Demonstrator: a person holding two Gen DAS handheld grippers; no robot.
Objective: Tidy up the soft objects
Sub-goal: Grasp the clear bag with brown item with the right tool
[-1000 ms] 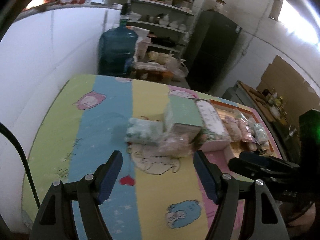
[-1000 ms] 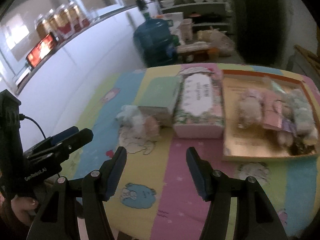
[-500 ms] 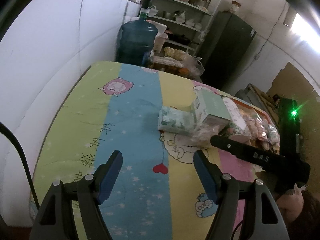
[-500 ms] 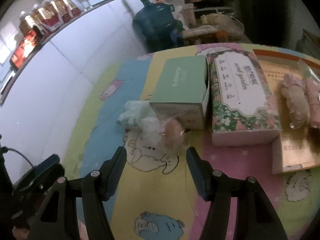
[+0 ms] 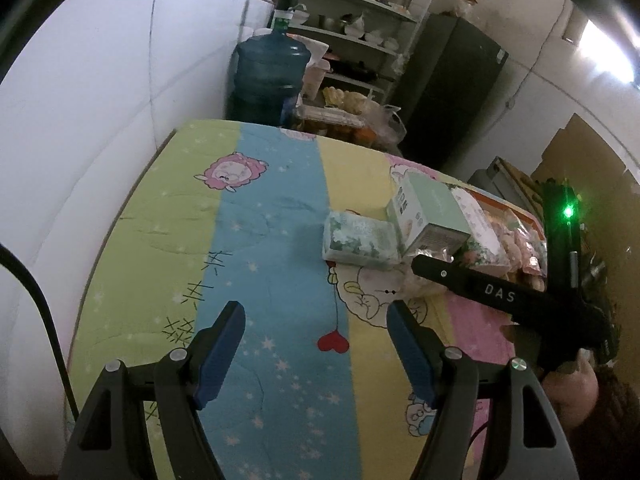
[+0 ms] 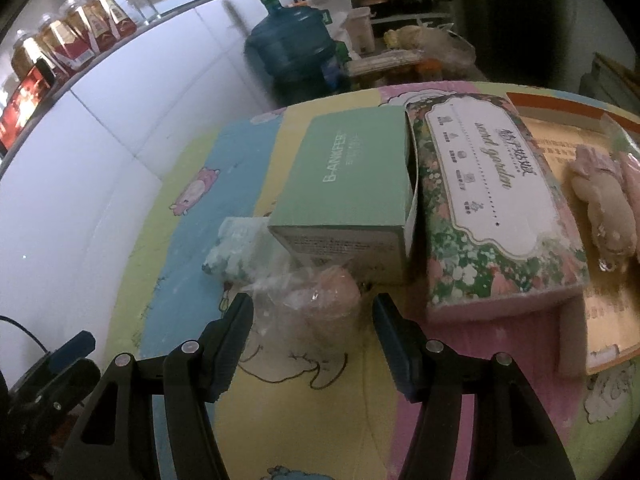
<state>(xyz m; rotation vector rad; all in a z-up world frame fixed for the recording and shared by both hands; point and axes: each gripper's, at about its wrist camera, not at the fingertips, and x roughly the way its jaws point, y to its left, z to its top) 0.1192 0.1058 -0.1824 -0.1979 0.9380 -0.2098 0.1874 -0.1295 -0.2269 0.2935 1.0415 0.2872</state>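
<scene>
Right wrist view: the right hand-held gripper [image 6: 312,316] is spread wide, its fingers flanking a pink soft toy in a crinkly clear plastic bag [image 6: 320,300] on the striped cartoon-print counter [image 6: 320,420], just in front of the mint-green cardboard box [image 6: 352,184]. Closing now could pinch only loose film, so the bag might slip out, or the fingertips might nudge the box and the pale green soft pack [image 6: 236,252] beside it. The left hand-held gripper [image 5: 316,340] hangs spread over bare cloth. Readable writing: "B-ANNIFEER", roughly, on the box; "secret garden" on the floral tissue box [image 6: 492,208]; "DAS" on the right tool.
</scene>
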